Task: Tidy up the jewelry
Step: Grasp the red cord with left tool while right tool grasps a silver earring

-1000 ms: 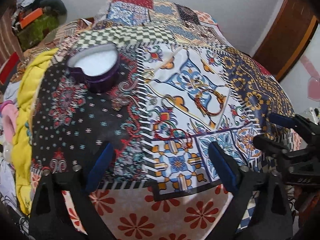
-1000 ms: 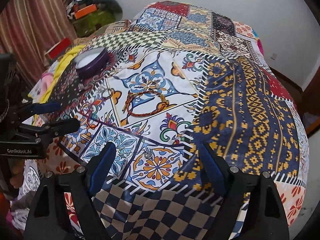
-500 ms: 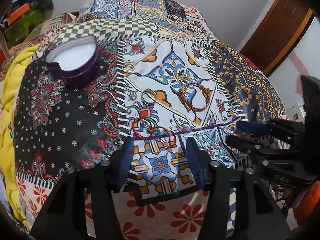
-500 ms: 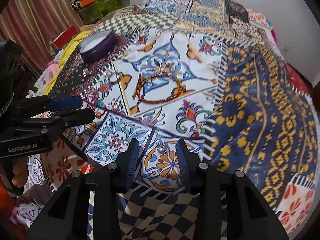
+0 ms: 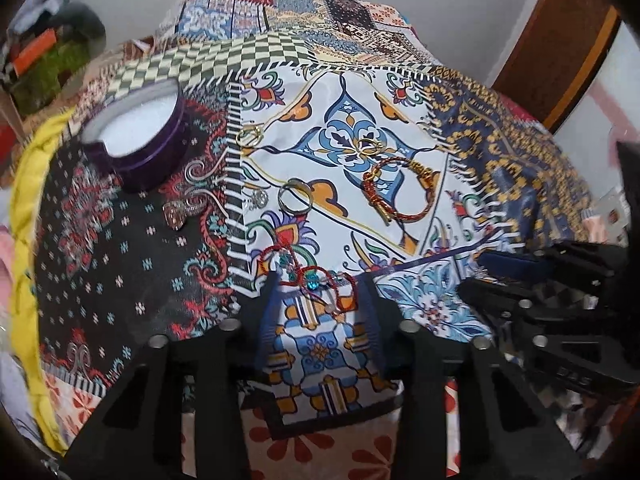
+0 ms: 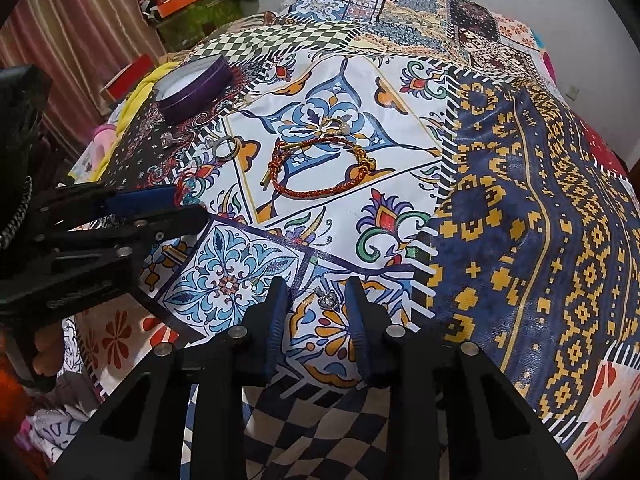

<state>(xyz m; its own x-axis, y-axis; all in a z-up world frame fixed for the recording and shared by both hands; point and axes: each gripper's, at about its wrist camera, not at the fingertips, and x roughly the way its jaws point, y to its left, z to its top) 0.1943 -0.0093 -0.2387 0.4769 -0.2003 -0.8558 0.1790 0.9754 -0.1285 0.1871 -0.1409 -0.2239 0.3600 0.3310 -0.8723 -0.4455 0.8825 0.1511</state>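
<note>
My left gripper [image 5: 318,280] is open but narrow, its fingertips on either side of a red thread bracelet [image 5: 310,278] with turquoise beads on the patchwork cloth. In the right wrist view my right gripper [image 6: 316,286] is open with a small gap, and a little silver ring [image 6: 328,300] lies between its fingers, untouched. A purple box [image 5: 140,148] with white lining stands at the far left. A red-gold braided bracelet [image 5: 400,190], a silver band [image 5: 295,197], a gold ring [image 5: 248,136] and a clear-stone piece [image 5: 180,210] lie in between.
The patchwork cloth [image 6: 520,220] covers a bed that drops away at the near edge. A yellow blanket [image 5: 28,200] runs along the left side. Clutter and a striped curtain [image 6: 80,40] stand beyond the bed, and a wooden door [image 5: 560,40] is at the right.
Both grippers moved forward and down toward the cloth. Their fingers narrowed from wide open, the left around the red thread bracelet, the right around the small silver ring.
</note>
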